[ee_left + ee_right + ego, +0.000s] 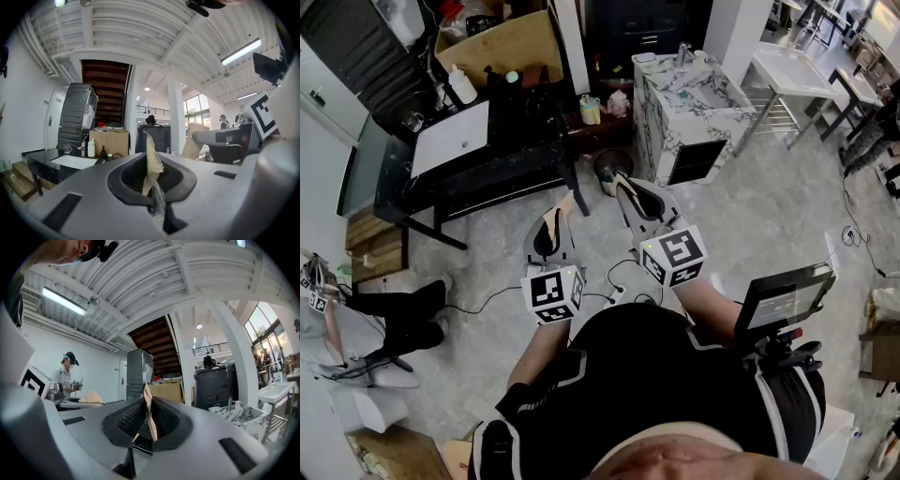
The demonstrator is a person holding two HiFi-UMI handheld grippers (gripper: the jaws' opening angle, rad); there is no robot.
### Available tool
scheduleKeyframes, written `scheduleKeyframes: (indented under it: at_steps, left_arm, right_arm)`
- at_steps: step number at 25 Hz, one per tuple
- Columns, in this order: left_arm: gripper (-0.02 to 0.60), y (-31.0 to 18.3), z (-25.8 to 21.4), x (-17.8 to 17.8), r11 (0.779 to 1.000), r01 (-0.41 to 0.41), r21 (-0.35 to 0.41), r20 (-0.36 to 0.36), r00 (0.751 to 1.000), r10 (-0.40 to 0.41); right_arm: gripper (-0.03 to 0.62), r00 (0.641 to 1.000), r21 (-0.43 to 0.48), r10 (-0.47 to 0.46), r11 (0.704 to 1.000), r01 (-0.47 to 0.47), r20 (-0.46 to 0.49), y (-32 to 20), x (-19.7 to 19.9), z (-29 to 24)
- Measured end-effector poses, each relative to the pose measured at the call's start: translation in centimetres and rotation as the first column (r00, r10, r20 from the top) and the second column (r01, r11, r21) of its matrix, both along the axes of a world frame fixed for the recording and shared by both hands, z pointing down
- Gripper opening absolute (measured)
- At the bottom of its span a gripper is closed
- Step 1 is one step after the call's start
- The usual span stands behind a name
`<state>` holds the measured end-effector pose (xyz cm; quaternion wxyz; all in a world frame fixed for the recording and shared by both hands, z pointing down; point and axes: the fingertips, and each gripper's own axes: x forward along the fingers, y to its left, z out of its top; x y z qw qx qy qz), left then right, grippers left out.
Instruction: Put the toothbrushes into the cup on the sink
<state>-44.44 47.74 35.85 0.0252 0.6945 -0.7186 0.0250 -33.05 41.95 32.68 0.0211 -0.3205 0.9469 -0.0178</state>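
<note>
No toothbrush could be made out in any view. A veined marble sink unit point(654, 131) stood far off to the right, and the small things on its top were too tiny to name. A pale yellow cup point(591, 110) sat on a dark bench just left of that unit, and it may have been the task's cup.

A toothbrush would likely be light, slim and stiff, with a smooth handle that could slip or twist in a pinch. The best hold would probably be across the middle of the handle, clear of the bristles, so the head end could go into the cup upright.

Near the person, both grippers pointed level toward the far side, well apart from the sink unit. The left gripper point(555, 217) had its jaws nearly together, pinching a thin tan card strip point(152, 159) that stood up between the pads. The right gripper point(623, 187) was likewise closed on a tan card piece point(149, 411). Whether these cards were toothbrush packaging could not be told. Grey floor lay below.
</note>
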Motion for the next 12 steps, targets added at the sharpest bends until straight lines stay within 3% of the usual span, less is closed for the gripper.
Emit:
scheduleKeyframes:
  at_steps: [12]
  left_arm:
    - [0.029, 1.3, -1.1, 0.3, 1.000, -0.006, 0.021, 0.022, 1.000, 0.006]
  right_arm:
    - [0.051, 1.000, 0.008, 0.027, 1.000, -0.027, -0.002, 0.8, 0.8, -0.6]
